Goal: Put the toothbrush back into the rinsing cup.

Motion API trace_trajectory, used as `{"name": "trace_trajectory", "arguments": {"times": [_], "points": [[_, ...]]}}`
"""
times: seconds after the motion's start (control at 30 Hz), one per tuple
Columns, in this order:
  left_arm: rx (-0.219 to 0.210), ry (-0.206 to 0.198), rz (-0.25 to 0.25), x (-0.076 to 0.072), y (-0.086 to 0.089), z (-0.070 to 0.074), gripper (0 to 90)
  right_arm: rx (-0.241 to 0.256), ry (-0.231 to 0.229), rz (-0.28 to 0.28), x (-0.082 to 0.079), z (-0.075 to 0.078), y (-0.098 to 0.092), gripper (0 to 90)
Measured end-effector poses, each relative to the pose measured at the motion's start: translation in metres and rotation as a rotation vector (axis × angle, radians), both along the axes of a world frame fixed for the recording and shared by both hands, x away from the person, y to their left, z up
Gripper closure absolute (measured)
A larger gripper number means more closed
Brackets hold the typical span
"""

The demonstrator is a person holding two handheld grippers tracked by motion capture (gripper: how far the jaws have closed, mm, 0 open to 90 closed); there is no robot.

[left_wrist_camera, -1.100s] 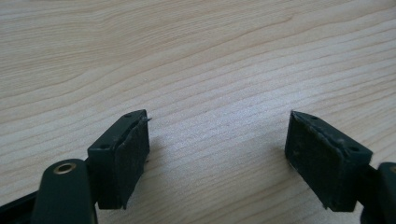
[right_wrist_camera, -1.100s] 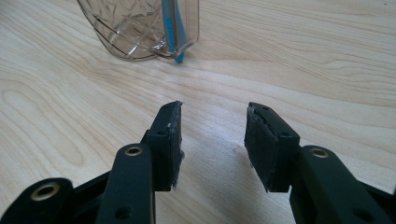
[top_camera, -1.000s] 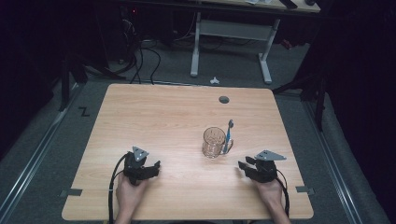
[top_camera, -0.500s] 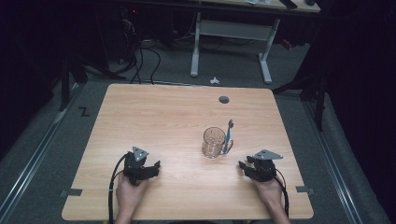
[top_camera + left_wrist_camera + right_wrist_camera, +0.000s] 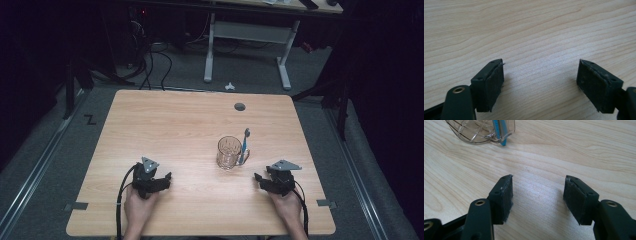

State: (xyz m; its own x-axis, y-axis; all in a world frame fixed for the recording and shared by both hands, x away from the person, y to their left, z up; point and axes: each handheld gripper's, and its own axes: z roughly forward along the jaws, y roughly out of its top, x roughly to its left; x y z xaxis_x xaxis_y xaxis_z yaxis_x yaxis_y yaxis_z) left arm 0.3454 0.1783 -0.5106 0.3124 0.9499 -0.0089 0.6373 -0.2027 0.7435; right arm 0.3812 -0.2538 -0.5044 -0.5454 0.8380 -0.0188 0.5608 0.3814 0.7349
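With both the left gripper point(image 5: 167, 177) and right gripper point(image 5: 257, 177) held wide and empty, the light, slippery toothbrush point(image 5: 244, 146) leaning in the fragile glass cup point(image 5: 229, 152) is best pinched by its stiff handle above the cup's rim.

Black two-jaw grippers point(image 5: 162, 178); grey three-cornered plates; trailing black cables; seemingly worn pads point(image 5: 506, 192).

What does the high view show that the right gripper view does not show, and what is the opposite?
The high view has the whole table, the left gripper, the upright blue toothbrush with its head above the glass mug, and a dark round hole near the far edge. The right gripper view has a close look at the pads of the right gripper, jaws apart, nothing between. Both share the mug, the toothbrush, the wood surface and the right gripper.
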Motion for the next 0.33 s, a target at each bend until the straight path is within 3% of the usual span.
{"name": "trace_trajectory", "arguments": {"times": [0.33], "points": [[0.000, 0.000, 0.001, 0.0000, -0.0001, 0.0000, 22.5, 0.004, 0.002, -0.018, -0.0009, -0.0001, 0.0010, 41.6]]}}
